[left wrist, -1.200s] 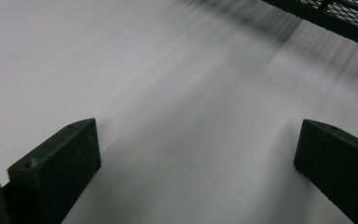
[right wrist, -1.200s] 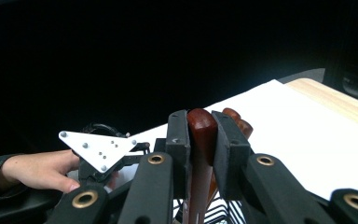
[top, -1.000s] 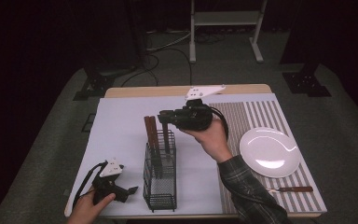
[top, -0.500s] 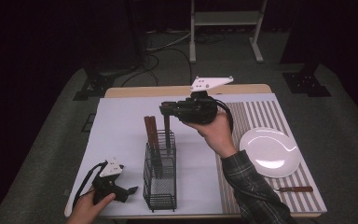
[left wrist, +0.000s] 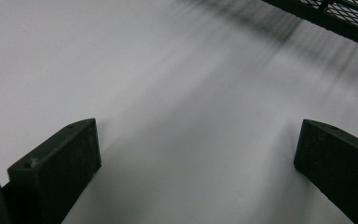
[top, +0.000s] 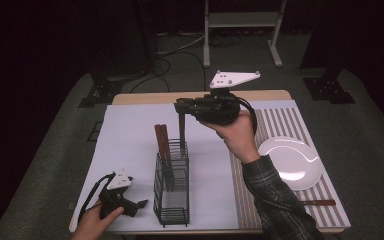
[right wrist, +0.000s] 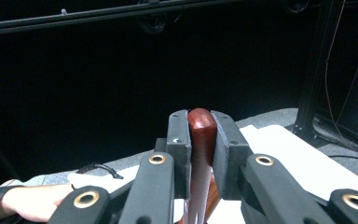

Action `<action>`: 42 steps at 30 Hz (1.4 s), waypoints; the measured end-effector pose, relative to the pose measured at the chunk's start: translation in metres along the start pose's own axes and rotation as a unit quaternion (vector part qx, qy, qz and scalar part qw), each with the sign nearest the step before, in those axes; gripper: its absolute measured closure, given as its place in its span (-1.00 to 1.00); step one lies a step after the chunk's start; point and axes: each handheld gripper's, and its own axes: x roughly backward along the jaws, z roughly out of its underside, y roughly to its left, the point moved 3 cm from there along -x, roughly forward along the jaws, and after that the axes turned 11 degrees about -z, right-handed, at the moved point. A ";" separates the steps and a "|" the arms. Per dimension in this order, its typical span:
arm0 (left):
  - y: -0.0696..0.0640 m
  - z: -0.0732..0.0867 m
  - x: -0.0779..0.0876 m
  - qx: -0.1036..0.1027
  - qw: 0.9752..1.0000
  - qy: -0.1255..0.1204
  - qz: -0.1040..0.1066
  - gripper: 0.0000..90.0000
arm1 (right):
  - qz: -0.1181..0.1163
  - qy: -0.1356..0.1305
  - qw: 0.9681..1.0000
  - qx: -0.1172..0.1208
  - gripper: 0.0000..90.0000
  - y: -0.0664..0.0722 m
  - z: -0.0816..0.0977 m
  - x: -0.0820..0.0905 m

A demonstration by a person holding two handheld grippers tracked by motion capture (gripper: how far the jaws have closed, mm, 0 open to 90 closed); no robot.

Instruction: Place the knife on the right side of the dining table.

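Observation:
My right gripper (top: 182, 106) hangs above the black wire caddy (top: 171, 200), turned sideways in the person's hand. It is shut on the top of a wooden-handled utensil (top: 182, 131) that hangs straight down, with its lower end at the caddy's far rim. The right gripper view shows the red-brown handle (right wrist: 201, 133) pinched between the pads of the right gripper (right wrist: 201, 122). Two more wooden handles (top: 162, 142) stand in the caddy. Left of the caddy, my left gripper (top: 139, 205) rests on the white mat. In its own view the left gripper (left wrist: 196, 154) is open over bare mat.
A white plate (top: 291, 162) lies on the striped placemat (top: 280, 122) at the right. Another wooden-handled utensil (top: 319, 202) lies near that mat's front edge. A corner of the caddy's mesh (left wrist: 349, 18) is just ahead of the left gripper.
My right gripper has risen and shifted slightly left, drawing the held utensil up out of the caddy. The left gripper has stayed where it was.

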 end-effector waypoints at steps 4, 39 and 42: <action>0.000 0.000 0.000 0.000 1.000 0.000 0.000 -1.00 | 0.005 -0.008 1.000 0.005 0.72 0.001 -0.006 0.007; 0.000 0.000 0.000 0.001 1.000 -0.001 0.000 -1.00 | 0.151 -0.025 0.988 -0.001 0.73 -0.042 0.008 0.074; 0.000 0.000 0.000 0.001 1.000 -0.001 0.000 -1.00 | 0.166 -0.027 0.986 -0.005 0.73 -0.051 0.015 0.080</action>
